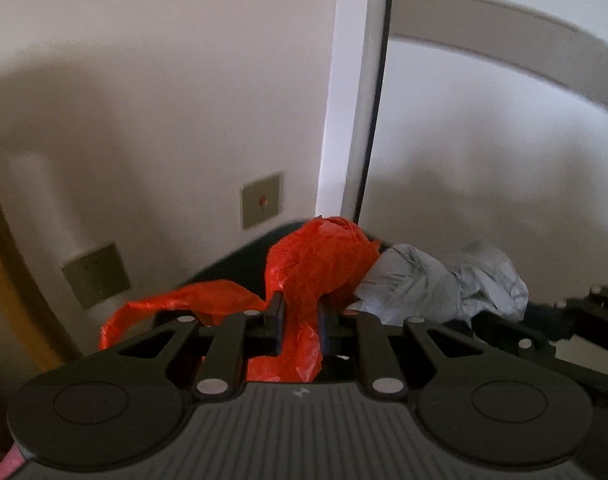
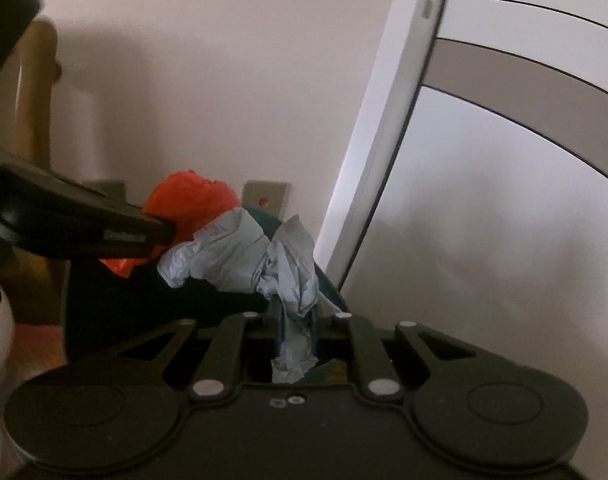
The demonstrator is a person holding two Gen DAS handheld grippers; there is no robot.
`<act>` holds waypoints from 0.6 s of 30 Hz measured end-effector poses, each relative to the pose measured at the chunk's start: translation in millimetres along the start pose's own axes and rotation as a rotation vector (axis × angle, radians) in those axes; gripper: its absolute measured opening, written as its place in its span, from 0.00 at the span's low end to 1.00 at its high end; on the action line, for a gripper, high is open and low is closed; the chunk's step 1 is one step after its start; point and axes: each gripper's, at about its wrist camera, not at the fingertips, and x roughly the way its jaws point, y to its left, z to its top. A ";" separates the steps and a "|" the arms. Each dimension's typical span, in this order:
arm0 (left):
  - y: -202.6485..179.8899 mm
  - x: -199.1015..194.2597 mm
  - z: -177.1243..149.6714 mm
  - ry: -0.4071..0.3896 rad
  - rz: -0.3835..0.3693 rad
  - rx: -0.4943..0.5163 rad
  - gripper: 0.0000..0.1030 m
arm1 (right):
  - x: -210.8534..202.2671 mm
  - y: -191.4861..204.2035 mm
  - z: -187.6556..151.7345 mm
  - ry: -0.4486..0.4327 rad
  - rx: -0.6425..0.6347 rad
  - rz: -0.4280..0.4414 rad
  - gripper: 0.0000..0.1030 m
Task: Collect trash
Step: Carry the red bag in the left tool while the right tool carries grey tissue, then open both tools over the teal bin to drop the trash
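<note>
Both pieces of trash appear already picked up, and what is left, as a judgement, is to bring them to a bin and let them go there. A dark rounded rim (image 1: 224, 260) shows behind the two pieces and may be a bin, but the blur does not allow to be sure. The left gripper (image 1: 300, 316) has its fingers (image 1: 275, 314) nearly together and clamped on a crumpled orange-red thin plastic bag (image 1: 319, 256); the bag bulges above the fingers, one loose strip hangs out to the left side, and another part hangs down between the fingers toward the camera. The right gripper (image 2: 296, 322) holds a crumpled pale blue-grey sheet of paper or thin plastic (image 2: 240, 252). Its fingers (image 2: 275, 320) stand only a little apart with a twisted part of the sheet pinched between them, and the larger part spreads upward and to the left. In the right wrist view the orange-red bag and the blue-grey sheet look touching or almost touching, with the left gripper coming in from the left. Behind them stand a pale wall (image 1: 164, 100) with two grey square plates (image 1: 262, 200) and a white door edge (image 2: 383, 120).
</note>
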 end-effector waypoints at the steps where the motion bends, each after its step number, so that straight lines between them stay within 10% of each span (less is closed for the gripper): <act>1: 1.1 7.2 -1.1 0.022 0.005 -0.002 0.15 | 5.9 1.8 1.1 0.010 -0.006 0.002 0.14; 18: -9.6 51.6 -25.2 0.191 0.018 0.074 0.17 | 31.0 -1.7 -16.2 0.052 -0.032 0.045 0.32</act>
